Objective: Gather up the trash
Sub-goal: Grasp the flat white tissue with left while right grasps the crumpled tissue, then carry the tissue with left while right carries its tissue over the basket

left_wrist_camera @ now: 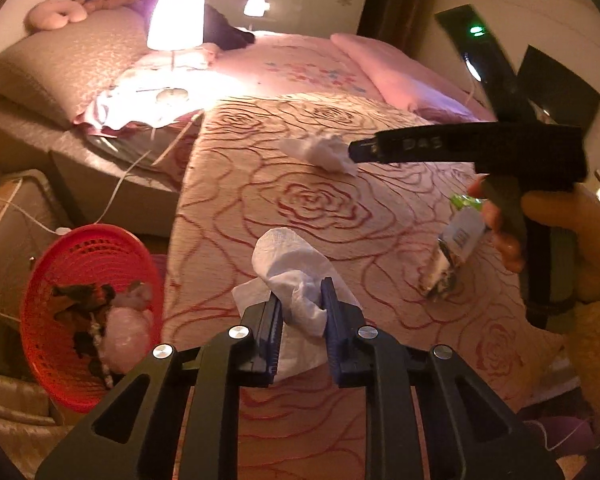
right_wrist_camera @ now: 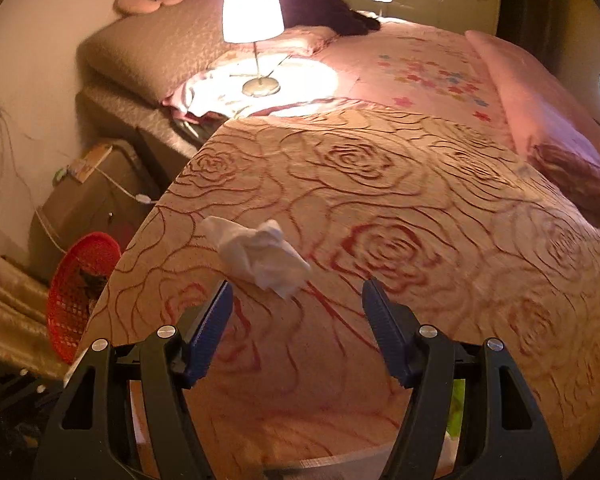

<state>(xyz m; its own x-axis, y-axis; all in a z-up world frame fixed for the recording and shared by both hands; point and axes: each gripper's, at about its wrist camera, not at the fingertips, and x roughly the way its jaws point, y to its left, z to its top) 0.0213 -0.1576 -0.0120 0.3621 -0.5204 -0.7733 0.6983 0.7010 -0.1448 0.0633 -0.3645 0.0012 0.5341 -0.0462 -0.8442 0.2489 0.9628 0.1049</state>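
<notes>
- Left wrist view: left tongs (left_wrist_camera: 301,300) clamped on a white tissue (left_wrist_camera: 290,268) over the bed (left_wrist_camera: 300,208); its long axis runs away from the camera.
- Right tongs (right_wrist_camera: 296,300) stand apart; a crumpled tissue (right_wrist_camera: 258,256) lies on the bed just beyond them.
- Wrapper (left_wrist_camera: 454,252): label blurred, unreadable; possibly a snack packet.
- Red basket (left_wrist_camera: 44,320) sits beside the bed.

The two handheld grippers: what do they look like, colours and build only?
Both match. The left gripper and right gripper have black angular frames with triangular cut-outs, round silver bolt heads at the joints, and dark blue ribbed fingers. In the left wrist view, the right one shows a long black body with faint raised lettering and a pistol-style handle in a bare hand.
</notes>
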